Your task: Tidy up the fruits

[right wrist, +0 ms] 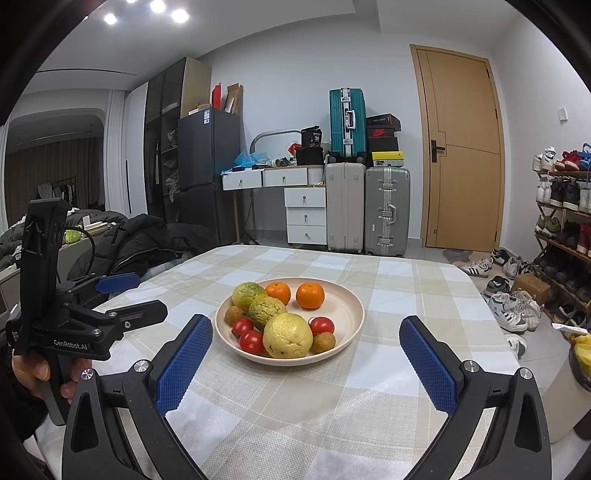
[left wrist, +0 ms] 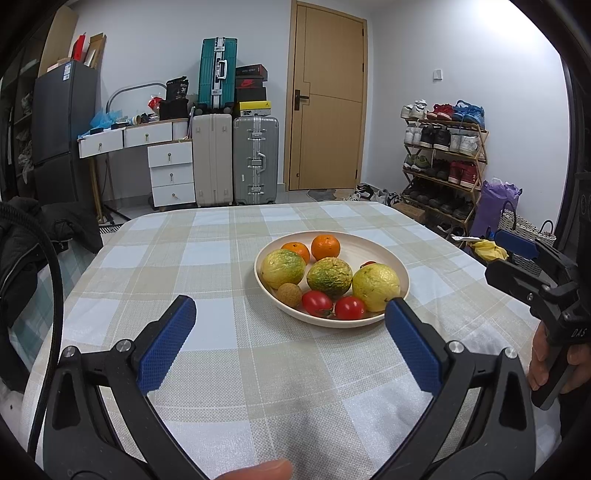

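On table: plate (left wrist: pixel 400 291) of fruit | both tongs (left wrist: pixel 291 314) (right wrist: pixel 306 332) apart, empty; second longan (right wrist: pixel 324 342) only right view

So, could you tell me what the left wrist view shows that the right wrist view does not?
Only the left wrist view shows the purple bag beside the shoe rack, and the right gripper at its edge. Only the right wrist view shows the ceiling lights, the second brown fruit and the left gripper. Both share the plate of fruit, the checked tablecloth, suitcases and door.
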The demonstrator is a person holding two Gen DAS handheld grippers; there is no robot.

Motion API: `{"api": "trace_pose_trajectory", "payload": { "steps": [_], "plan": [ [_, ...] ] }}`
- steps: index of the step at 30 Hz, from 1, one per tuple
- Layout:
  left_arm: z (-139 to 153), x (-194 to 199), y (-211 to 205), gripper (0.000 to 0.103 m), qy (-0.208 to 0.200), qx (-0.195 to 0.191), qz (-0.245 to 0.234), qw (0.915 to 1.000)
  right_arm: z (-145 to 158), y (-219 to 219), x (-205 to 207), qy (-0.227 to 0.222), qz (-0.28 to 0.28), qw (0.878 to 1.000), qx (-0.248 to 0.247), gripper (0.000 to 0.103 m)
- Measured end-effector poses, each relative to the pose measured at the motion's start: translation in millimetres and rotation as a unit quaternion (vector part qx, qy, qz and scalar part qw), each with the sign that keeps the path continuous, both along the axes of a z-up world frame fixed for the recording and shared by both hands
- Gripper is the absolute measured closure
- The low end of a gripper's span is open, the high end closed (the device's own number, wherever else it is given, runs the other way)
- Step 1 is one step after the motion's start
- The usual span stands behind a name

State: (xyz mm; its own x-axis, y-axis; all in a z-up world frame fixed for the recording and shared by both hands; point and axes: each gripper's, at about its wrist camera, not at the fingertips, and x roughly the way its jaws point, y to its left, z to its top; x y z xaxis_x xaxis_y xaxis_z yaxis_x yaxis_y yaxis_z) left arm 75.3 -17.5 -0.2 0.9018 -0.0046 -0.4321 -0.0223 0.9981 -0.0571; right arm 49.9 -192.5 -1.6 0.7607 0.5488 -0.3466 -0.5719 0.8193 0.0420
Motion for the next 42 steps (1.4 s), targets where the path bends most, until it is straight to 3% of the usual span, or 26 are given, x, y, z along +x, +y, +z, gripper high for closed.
{"api": "trace_pose_trajectory", "payload": {
  "steps": [42],
  "plan": [
    [0.8,-0.2,0.6,0.001,0.001,-0.001,0.0,1.0,-2.3,2.5,0.5,0.002,0.005,1.0,-0.002,0.0]
  ]
}}
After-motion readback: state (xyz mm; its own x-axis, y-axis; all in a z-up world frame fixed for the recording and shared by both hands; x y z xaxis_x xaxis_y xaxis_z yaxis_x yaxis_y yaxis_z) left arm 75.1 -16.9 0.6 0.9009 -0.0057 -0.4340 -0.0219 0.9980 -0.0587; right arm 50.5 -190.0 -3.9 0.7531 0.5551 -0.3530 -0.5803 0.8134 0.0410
